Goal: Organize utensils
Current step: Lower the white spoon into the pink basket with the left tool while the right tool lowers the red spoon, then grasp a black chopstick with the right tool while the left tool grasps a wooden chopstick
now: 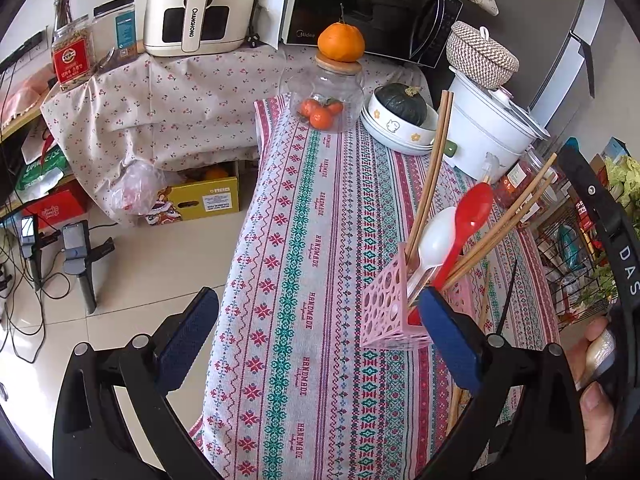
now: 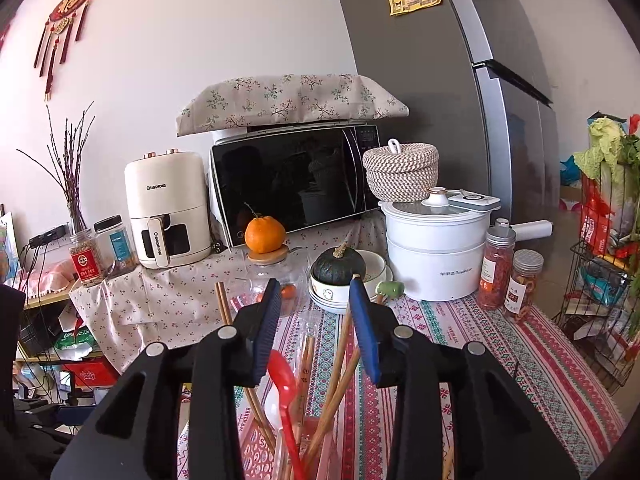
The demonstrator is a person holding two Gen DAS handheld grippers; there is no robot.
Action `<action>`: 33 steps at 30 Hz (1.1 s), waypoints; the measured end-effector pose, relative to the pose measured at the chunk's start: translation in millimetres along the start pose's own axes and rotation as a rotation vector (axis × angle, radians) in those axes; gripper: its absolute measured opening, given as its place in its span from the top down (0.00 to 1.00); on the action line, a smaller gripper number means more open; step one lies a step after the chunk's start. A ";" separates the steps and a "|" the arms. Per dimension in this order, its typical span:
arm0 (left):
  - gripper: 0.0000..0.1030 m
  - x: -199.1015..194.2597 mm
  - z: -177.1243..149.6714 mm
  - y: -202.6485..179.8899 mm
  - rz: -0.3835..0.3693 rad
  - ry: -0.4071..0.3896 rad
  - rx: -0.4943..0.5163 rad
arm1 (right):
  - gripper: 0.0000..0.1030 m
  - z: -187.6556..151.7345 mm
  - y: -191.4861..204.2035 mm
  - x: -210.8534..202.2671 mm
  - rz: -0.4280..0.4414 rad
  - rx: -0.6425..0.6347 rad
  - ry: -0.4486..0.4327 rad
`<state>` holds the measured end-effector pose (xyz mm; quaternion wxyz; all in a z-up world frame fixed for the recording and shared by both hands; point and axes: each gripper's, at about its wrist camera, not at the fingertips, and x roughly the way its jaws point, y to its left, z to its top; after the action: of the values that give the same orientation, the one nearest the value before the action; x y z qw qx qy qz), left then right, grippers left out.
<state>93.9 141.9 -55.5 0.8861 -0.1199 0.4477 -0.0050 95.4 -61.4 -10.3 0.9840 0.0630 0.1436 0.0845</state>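
A pink perforated utensil holder (image 1: 386, 308) stands on the patterned tablecloth (image 1: 320, 240). It holds a red spoon (image 1: 470, 216), a white spoon (image 1: 438, 236) and several wooden chopsticks (image 1: 432, 176). My left gripper (image 1: 320, 320) is open and empty, its right finger just in front of the holder. In the right wrist view my right gripper (image 2: 316, 320) is open right above the holder (image 2: 260, 452), with the red spoon (image 2: 284, 384) and chopsticks (image 2: 340, 360) standing up between its fingers. One chopstick (image 1: 456, 400) lies on the cloth beside the holder.
At the back stand a glass jar with an orange on its lid (image 1: 326, 96), stacked bowls with a dark squash (image 1: 400, 116), a white cooker (image 1: 488, 132), spice jars (image 2: 496, 268), a microwave (image 2: 292, 184) and an air fryer (image 2: 168, 208). A wire rack (image 2: 600, 300) is at the right. The table's left edge drops to the floor.
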 end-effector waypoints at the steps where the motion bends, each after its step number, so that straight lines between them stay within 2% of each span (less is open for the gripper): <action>1: 0.07 0.1 -0.6 -1.5 -0.003 0.001 0.002 | 0.55 2.4 -4.0 -2.9 0.011 0.008 0.010; 3: 0.07 0.4 -2.0 -5.5 -0.009 0.003 0.010 | 0.47 7.8 -16.2 -8.8 0.038 0.037 0.036; 5: 0.07 1.4 -4.0 -9.7 -0.016 0.010 0.016 | 0.32 11.2 -30.2 -14.1 0.061 0.065 0.072; 8: 0.07 4.3 -8.3 -16.3 -0.031 0.026 0.020 | 0.21 11.6 -56.2 -16.5 0.098 0.106 0.154; 11: 0.07 8.4 -13.3 -26.1 -0.042 0.048 0.032 | 0.15 5.2 -82.2 -14.9 0.089 0.120 0.247; 21: 0.07 19.2 -26.6 -59.0 -0.043 0.082 0.107 | 0.12 -40.1 -159.3 9.5 -0.061 0.161 0.579; 28: 0.07 27.6 -35.7 -77.5 -0.052 0.111 0.173 | 0.12 -69.0 -199.1 41.2 -0.189 0.152 0.694; 33: 0.07 33.7 -38.0 -81.5 -0.049 0.125 0.190 | 0.12 -88.7 -208.7 70.8 -0.251 0.109 0.752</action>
<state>92.0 51.0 -86.1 0.8634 -0.0460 0.4966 -0.0766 167.2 -243.6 -144.9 0.8606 0.0620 0.5048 -0.0269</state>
